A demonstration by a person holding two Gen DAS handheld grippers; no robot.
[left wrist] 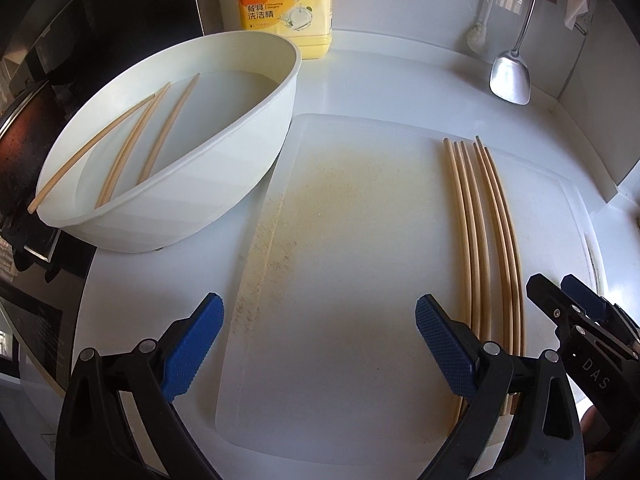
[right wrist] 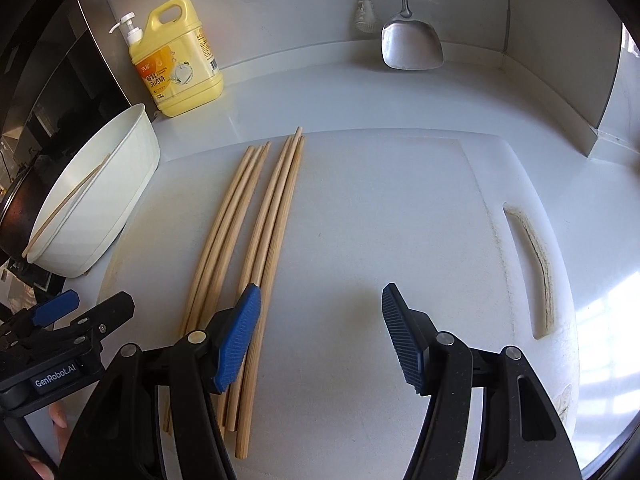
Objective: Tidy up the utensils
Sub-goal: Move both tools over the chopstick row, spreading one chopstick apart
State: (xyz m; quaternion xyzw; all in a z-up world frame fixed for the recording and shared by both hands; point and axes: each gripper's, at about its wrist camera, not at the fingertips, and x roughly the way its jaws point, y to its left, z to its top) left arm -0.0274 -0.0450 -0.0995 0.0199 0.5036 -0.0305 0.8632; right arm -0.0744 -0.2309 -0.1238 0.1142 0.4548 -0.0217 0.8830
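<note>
Nearest to me, my left gripper (left wrist: pixel 320 344) hangs over the white cutting board (left wrist: pixel 360 240) with its blue pads spread wide and nothing between them; its right pad sits just left of the near ends of the chopsticks on the board (left wrist: pixel 486 240). My right gripper (right wrist: pixel 320 336) is likewise spread over the same board, empty, with its left pad overlapping the chopstick bundle in view, though I cannot tell whether it touches the wood. Six chopsticks lie side by side on the board in two loose groups of three, running away from me, tips pointing toward the back. To the left of the board, touching its edge, stands the white basin (left wrist: pixel 224 184), holding three more chopsticks in the basin (left wrist: pixel 132 148), one leaning out over its near rim. Farther back on the white counter (left wrist: pixel 380 76) I see the yellow dish soap bottle (right wrist: pixel 180 64), and against the rear wall a steel spatula (right wrist: pixel 412 44) beside a white brush (right wrist: pixel 366 12).
</note>
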